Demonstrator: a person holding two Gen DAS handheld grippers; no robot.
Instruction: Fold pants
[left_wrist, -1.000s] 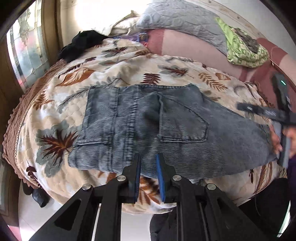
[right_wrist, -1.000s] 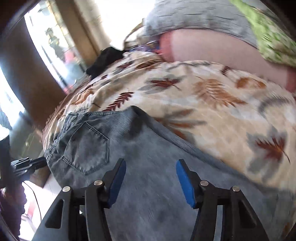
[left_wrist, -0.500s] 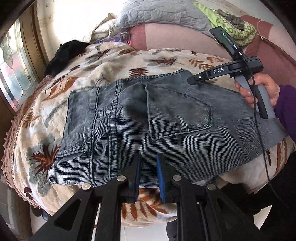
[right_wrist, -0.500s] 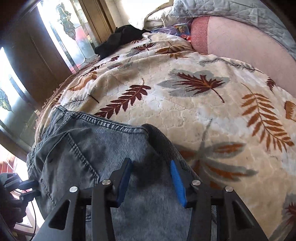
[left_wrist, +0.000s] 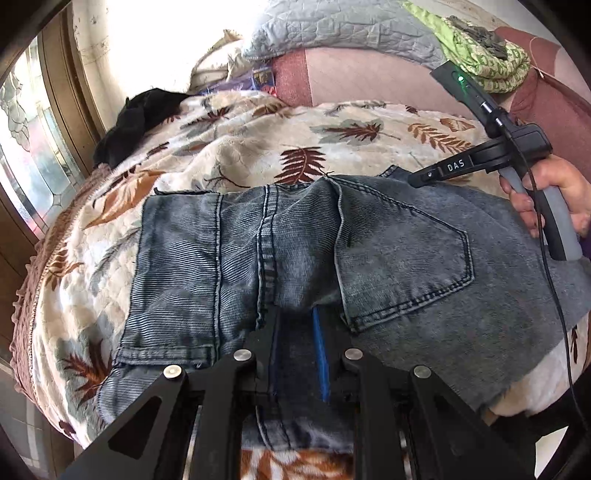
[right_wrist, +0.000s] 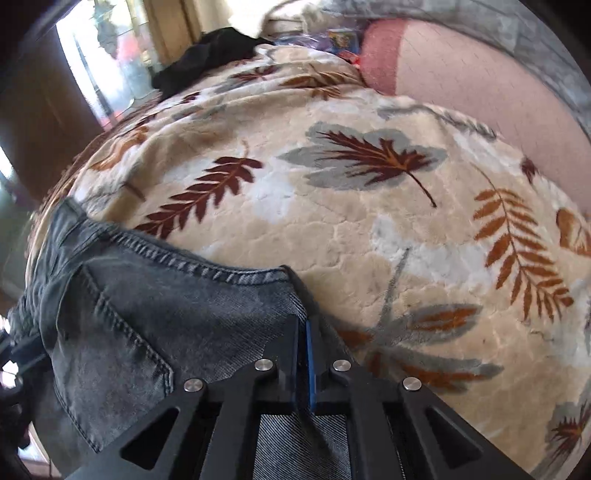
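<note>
Faded grey-blue denim pants (left_wrist: 295, 258) lie flat, back side up, on the cream plush blanket w/ brown leaf print (left_wrist: 258, 147), which covers the bed.

My left gripper (left_wrist: 295, 354) sits at the near edge of the denim, roughly at the centre seam. Jaws are narrowly spread w/ cloth lying between the blue pads; can't tell if they've bitten yet, there's a visible gap.

My right gripper (right_wrist: 304, 354) is at the far-right corner of the folded stack. Jaws pressed together, pinching the denim edge where the stitched hem (right_wrist: 207, 266) turns the corner. In the left wrist view that same tool (left_wrist: 480, 162) comes in from the right, my right hand (left_wrist: 546, 199) on its grey handle.

Why this hold, my guess: one grip on the near edge and one on the far edge means both sides of the same panel are controlled, so the layer lifts as a flat sheet and doesn't sag mid-fold.

Orientation: long axis runs left-right across the bed. The back pocket (left_wrist: 402, 258) mouth faces left, its point right, so the waist side looks left and the leg side right, though stacked layers make that unsure. Right end overhangs the bed edge slightly.

Other stuff: black cloth heap (left_wrist: 136, 125) far left, grey quilted pillow (left_wrist: 332, 33) far back.
</note>
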